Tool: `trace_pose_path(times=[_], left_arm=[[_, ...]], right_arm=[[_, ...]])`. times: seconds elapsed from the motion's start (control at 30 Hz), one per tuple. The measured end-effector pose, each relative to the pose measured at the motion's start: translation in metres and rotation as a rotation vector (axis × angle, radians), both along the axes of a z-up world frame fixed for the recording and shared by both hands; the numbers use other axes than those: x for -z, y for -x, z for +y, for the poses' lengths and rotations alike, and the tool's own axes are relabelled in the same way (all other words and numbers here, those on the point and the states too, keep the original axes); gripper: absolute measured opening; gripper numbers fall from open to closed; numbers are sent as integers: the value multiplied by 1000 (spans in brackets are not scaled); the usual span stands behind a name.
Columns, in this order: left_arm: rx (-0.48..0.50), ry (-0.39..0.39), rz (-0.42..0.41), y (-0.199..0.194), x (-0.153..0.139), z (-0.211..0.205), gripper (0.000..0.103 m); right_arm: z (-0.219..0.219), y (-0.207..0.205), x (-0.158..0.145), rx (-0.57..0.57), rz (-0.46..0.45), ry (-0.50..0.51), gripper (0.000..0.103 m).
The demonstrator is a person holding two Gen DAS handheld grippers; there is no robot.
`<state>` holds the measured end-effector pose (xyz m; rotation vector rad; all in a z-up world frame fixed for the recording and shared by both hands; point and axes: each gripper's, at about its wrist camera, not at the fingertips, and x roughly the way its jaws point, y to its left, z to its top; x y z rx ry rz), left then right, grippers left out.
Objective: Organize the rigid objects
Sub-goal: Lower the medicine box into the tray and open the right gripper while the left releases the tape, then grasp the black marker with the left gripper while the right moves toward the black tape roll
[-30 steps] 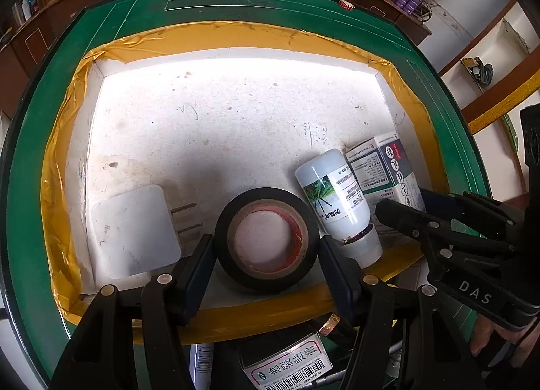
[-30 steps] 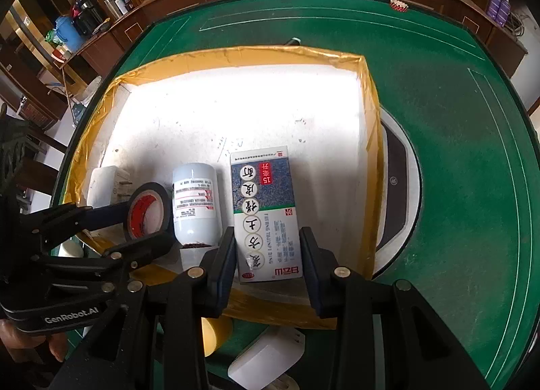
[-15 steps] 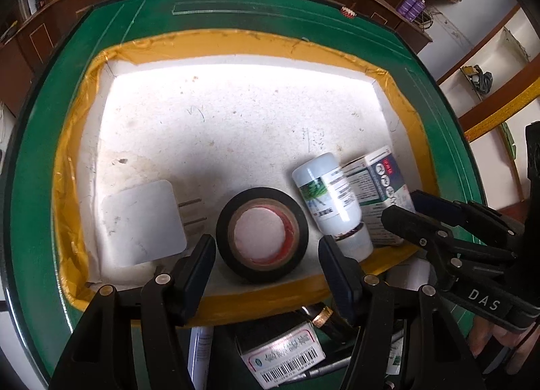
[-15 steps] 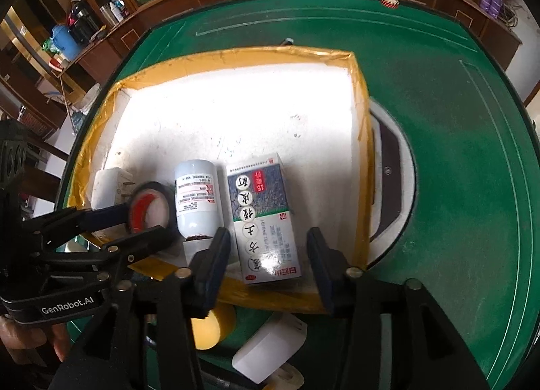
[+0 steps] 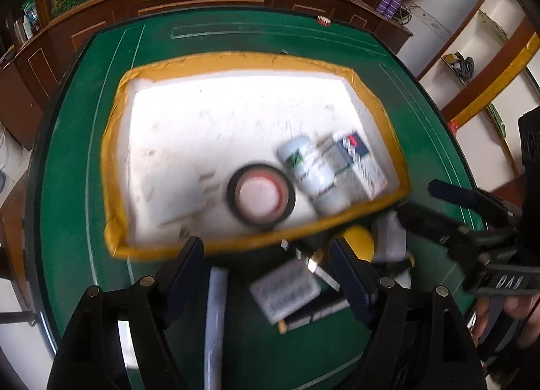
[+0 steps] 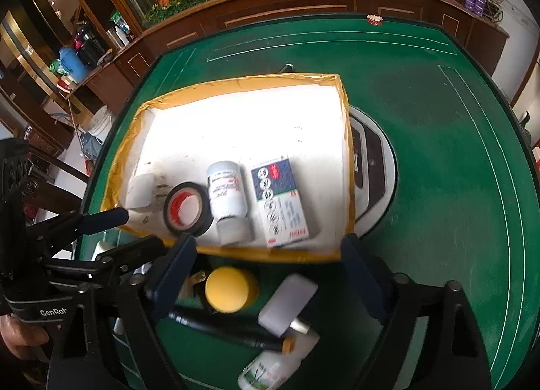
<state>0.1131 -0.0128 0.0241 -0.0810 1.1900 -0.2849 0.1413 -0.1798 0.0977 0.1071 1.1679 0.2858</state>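
Right gripper: jaws have just been opening, now apart, empty. Medicine box lies in the white tray at 12 o'clock from it, no longer between the jaws. Left gripper: likewise just opened, empty; tape roll at 12 o'clock.

Both grippers pulled back off tray; right gripper fingers opened, releasing medicine box (now lying free).

The white bottle is cut off by the bottom edge; the label on the box is too blurred to read
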Motion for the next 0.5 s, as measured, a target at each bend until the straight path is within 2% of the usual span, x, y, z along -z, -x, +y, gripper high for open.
trace_pose_path(times=[0.23,0.5], left_arm=[[53,34,70,51,14,14,86],[254,25,128,112,32,-16,86]], right_arm=[[-16,46,4,47,36,-21,102],[-51,103,32,142,144,-10,102]])
